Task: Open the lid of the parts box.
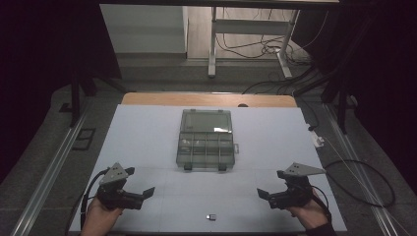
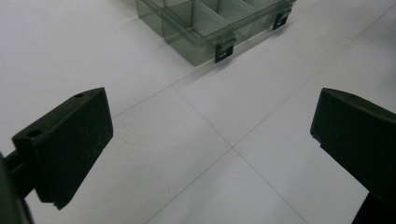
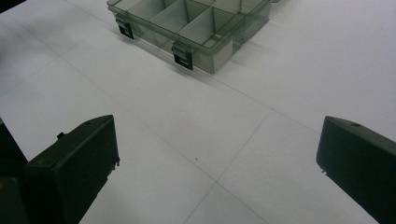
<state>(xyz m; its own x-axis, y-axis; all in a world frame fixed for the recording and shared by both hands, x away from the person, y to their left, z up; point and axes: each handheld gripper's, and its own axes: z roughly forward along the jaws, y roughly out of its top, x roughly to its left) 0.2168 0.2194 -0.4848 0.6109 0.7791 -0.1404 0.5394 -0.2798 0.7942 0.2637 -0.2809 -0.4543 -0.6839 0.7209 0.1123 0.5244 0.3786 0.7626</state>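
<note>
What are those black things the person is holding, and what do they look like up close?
Each hand holds a black hand-held gripper: the left gripper and the right gripper. Each has two blocky, wedge-shaped black jaws, a grey three-cornered plate on top and a black cable trailing back. A dark cuff shows at the right wrist.

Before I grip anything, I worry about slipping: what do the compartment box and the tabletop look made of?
The compartment box looks like smooth, smoky translucent hard plastic: its dividers show through the walls. The tabletop looks like matte white laminate or board, with faint seam lines; I can't tell which.
</note>
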